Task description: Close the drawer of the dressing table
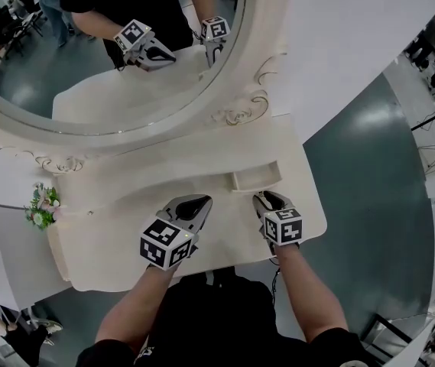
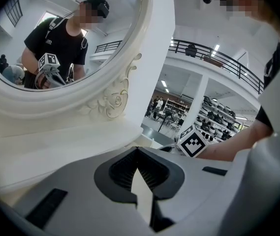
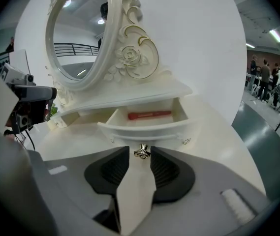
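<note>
Left hand-held gripper (image 1: 193, 203): jaws together on nothing, poised over the surface (image 1: 118, 235) of the dressing table, left of the work. Drawer (image 3: 144, 127) stands pulled out beneath the mirror (image 3: 76, 38), with a red stick-like item (image 3: 149, 115) inside. I judge it light, rigid and free-sliding, so a flat push on the front panel should serve better than pinching the small, slippery metal knob (image 3: 141, 152). Right hand-held gripper (image 3: 140, 150): jaws apart, knob between the tips, not visibly pinched.
</note>
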Available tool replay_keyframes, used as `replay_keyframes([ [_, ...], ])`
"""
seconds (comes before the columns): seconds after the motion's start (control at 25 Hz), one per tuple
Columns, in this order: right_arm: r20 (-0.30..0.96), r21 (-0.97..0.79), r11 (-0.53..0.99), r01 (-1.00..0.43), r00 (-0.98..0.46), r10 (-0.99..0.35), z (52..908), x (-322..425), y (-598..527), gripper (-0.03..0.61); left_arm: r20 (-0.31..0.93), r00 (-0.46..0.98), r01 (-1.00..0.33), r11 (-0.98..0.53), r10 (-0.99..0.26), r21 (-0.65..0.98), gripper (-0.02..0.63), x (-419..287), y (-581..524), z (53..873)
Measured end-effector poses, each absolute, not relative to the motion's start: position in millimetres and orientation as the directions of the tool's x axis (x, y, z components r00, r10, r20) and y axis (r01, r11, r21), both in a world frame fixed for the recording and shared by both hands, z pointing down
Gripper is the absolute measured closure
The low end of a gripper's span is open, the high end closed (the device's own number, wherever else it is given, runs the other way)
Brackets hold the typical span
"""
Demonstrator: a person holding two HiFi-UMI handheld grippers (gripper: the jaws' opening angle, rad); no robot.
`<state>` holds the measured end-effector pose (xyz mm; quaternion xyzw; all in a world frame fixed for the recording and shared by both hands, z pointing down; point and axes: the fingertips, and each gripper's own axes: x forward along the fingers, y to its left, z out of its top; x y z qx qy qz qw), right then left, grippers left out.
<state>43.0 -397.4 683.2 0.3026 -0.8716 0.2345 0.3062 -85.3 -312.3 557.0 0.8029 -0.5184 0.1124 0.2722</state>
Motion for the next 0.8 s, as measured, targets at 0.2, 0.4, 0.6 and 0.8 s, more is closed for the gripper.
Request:
replay_keyframes([
  [0.2,0.688,-0.205,0.706,-0.678,-0.613,-0.388,685,44,-401,0.466,0.46,0.431,-0.896,-0.31,-0.776,0.317,0.609,-89,-313,552],
  [0.4,0.688,-0.204,0.701,-0.684,-0.609,-0.394,679,42,-402,0.468,0.451,0.43,-0.898,-0.317,-0.782,0.306,0.609,-91,-315,543],
  [0.6,0.676,-0.197,0.704,-0.682,-0.615,-0.406,667,39,-409,0.469,0.441,0.428,-0.899,-0.323,-0.789,0.295,0.609,-93,-317,535],
  [0.8,0.672,-0.191,0.707,-0.681,-0.616,-0.411,667,37,-416,0.469,0.439,0.424,-0.901,-0.322,-0.792,0.291,0.609,-96,-316,532],
])
